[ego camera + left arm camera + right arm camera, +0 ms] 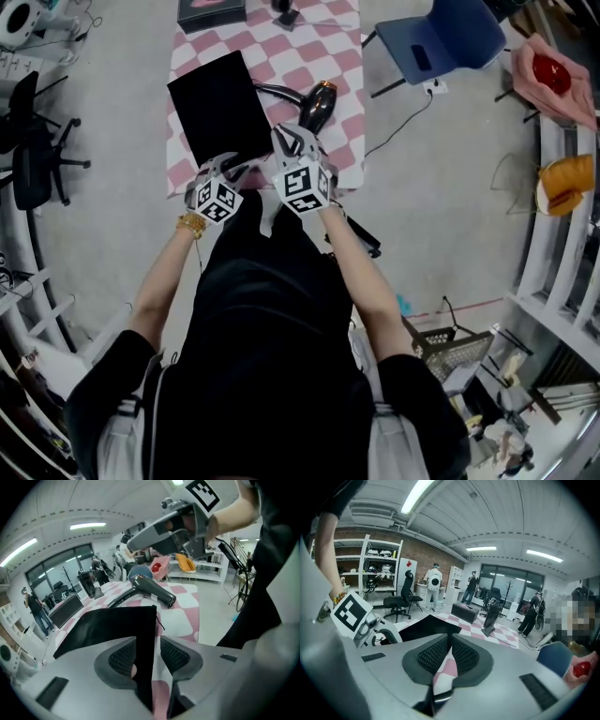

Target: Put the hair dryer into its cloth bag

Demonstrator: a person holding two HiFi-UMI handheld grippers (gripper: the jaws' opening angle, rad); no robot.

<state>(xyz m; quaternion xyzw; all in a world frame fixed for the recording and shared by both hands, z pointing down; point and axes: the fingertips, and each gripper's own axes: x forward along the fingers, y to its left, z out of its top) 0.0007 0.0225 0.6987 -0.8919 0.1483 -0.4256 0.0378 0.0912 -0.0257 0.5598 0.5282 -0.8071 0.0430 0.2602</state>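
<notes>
The black cloth bag [220,108] lies flat on the pink-and-white checked table [319,47]. To its right lies the black hair dryer [316,103], its cord curving behind the bag. My left gripper [232,166] is at the bag's near right corner. In the left gripper view it [148,656] stands open with the bag's edge [140,634] between the pads, and the dryer [150,587] lies beyond. My right gripper [291,139] hovers near the dryer's handle. The right gripper [450,651] is shut with nothing in it, and the bag [429,627] lies ahead to its left.
A black box [211,11] sits at the table's far end and a small black stand [492,616] is near it. A blue chair [441,42] stands to the right, a black office chair [28,141] to the left. White shelves [562,281] line the right. Several people stand in the background.
</notes>
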